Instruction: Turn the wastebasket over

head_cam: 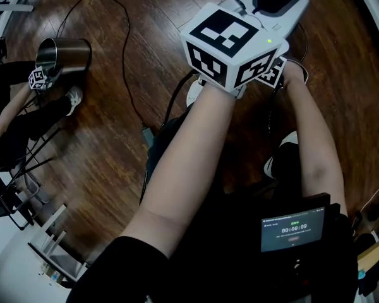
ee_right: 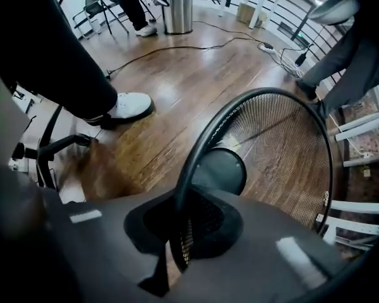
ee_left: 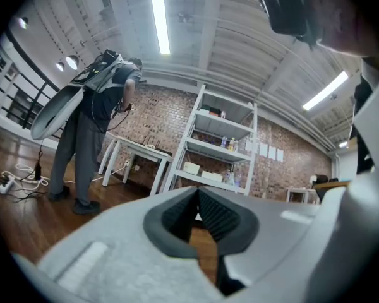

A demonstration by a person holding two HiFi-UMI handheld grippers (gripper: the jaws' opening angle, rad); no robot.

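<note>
The wastebasket [ee_right: 284, 150] is a black wire-mesh one, seen from its open mouth with its dark round bottom [ee_right: 218, 169] deep inside. My right gripper [ee_right: 180, 232] points steeply down at the wooden floor and is shut on the basket's rim, which runs up between the pads. My left gripper [ee_left: 198, 197] is level and faces the room, shut with nothing in it. In the head view the left gripper [head_cam: 275, 2] and its marker cube [head_cam: 230, 46] sit on top of my right hand [head_cam: 294, 74]. They hide the right gripper and the basket there.
A steel bin [ee_right: 178, 14] stands far across the floor by a seated person [head_cam: 12, 118]. A black cable [ee_right: 177, 46] crosses the boards. My white shoe [ee_right: 129, 106] and a chair base [ee_right: 50, 150] are at the left. A standing person [ee_left: 88, 125] and white shelves [ee_left: 221, 150] are ahead.
</note>
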